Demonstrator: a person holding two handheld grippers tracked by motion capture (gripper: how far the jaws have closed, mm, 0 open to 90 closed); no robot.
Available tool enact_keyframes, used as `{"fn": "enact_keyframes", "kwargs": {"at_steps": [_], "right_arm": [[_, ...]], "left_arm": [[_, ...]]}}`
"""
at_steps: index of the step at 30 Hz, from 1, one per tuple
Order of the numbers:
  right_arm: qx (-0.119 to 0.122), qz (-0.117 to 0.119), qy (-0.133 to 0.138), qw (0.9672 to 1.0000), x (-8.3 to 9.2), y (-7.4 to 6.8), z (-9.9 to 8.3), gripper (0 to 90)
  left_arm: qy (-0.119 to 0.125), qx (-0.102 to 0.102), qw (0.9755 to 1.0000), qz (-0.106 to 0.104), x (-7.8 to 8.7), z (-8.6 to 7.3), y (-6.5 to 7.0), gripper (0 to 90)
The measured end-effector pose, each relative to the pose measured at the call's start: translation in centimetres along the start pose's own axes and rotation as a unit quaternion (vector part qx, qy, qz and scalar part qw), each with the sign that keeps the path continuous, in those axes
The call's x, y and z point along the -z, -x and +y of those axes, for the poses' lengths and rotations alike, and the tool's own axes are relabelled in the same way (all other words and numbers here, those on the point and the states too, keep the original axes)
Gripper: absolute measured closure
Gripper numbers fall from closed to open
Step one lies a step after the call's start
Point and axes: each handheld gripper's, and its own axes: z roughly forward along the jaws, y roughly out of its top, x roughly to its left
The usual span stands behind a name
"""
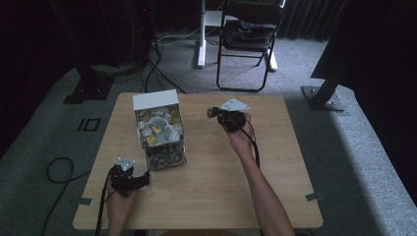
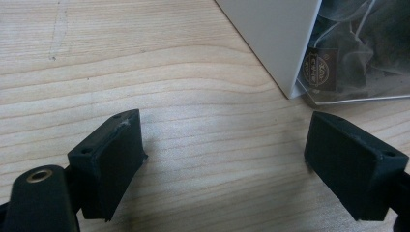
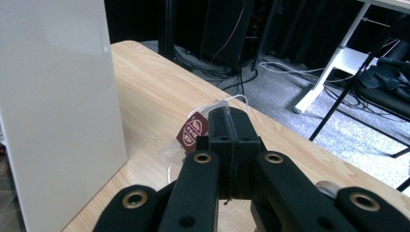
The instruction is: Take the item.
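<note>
- Right gripper (image 3: 232, 121): the two black jaws are clamped flat together, chunky matte plastic blocks with brass-ringed screw holes further back. There's a tea bag (image 3: 193, 133) right at their tips – its dark red paper tag with gold print sticks out on one side of the jaws, and a thin white string loops up over the tips. Looks like the jaws are pinching the string or the sheer bag; can't say which bit exactly.
- Under those jaws sits something clear and round on the table (image 1: 206, 196), glassy rim, hard to make out.
- Left gripper (image 2: 222, 159): jaws spread wide apart, nothing between them, just bare pale wood grain below. Pads are flat, square-edged, a bit scuffed at the corners.
- Beyond the left jaws, off to the far side of one of them, is the corner of the box (image 2: 275, 43) – smooth white card wall with a see-through plastic front, and more sheer pyramid-ish bags with dark tags packed inside.
- From the high view the box (image 1: 160, 130) stands between the two grippers, lid flap up, stuffed with crinkly bags.
</note>
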Motion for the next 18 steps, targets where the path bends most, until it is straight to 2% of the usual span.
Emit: {"fn": "enact_keyframes", "kwargs": {"at_steps": [18], "right_arm": [[-0.011, -0.003, -0.019, 0.9998, -1.2, 0.5, -0.7, 90.0]], "left_arm": [[0.000, 0.000, 1.0000, 0.000, 0.0, 0.0, 0.0, 14.8]]}}
